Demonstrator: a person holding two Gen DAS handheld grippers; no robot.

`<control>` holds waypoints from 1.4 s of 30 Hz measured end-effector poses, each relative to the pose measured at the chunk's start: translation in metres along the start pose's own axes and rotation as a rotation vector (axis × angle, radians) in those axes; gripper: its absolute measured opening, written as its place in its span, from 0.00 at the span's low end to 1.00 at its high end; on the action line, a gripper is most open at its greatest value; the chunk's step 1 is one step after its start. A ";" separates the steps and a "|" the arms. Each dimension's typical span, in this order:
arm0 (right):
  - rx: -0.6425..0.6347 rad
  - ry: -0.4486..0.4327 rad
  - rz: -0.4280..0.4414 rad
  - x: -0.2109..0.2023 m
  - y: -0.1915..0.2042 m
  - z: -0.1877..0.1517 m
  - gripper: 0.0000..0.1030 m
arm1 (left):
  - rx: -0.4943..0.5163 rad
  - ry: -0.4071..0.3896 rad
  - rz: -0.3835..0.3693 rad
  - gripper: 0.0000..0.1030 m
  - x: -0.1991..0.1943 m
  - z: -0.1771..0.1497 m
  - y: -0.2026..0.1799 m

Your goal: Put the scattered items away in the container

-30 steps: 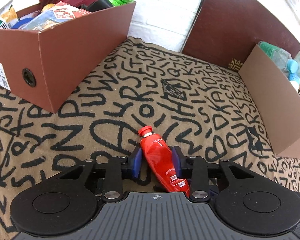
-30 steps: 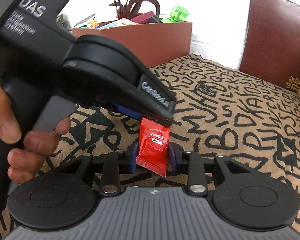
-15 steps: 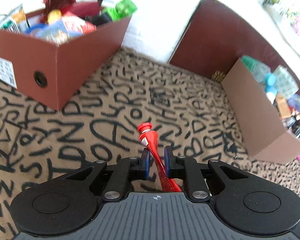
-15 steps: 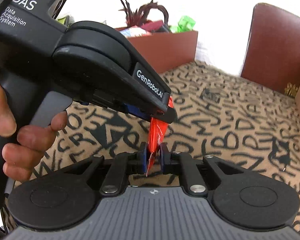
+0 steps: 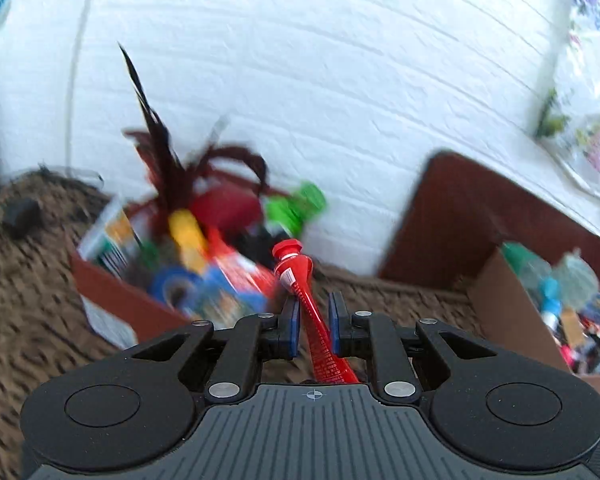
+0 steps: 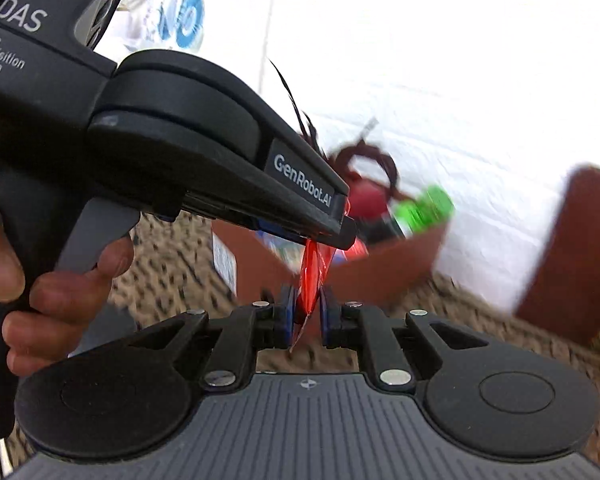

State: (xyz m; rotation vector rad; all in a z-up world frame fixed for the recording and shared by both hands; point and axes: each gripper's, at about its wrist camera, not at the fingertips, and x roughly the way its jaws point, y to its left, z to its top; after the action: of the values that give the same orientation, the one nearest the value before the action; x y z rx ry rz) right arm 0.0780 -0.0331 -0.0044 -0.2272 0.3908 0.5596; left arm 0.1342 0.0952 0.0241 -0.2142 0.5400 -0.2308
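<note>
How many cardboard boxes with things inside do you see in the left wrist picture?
2. One brown box sits left of the red tube, full of blurred items. The other box is at the right edge. More boxes may lie outside the view.

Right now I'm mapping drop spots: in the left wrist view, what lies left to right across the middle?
small black object → red-brown box → red tube in left gripper → dark brown panel → tan cardboard box

Red tube (image 5: 300, 276): flattened, hex cap at 12 o'clock, off the surface. Red sachet (image 6: 314, 276): edge-on, upright. Brown cardboard box (image 5: 116, 300), 10 o'clock: crowded, blurred.
</note>
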 end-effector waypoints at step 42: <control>-0.002 -0.032 -0.144 0.078 -0.018 0.012 0.98 | -0.121 -0.091 0.124 1.00 0.022 0.010 0.096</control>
State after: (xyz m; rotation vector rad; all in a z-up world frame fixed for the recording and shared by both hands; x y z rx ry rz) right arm 0.1521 -0.0073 -0.0239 -0.2457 0.3405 0.4212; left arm 0.1737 0.1818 -0.0029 -0.3065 0.4753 -0.0675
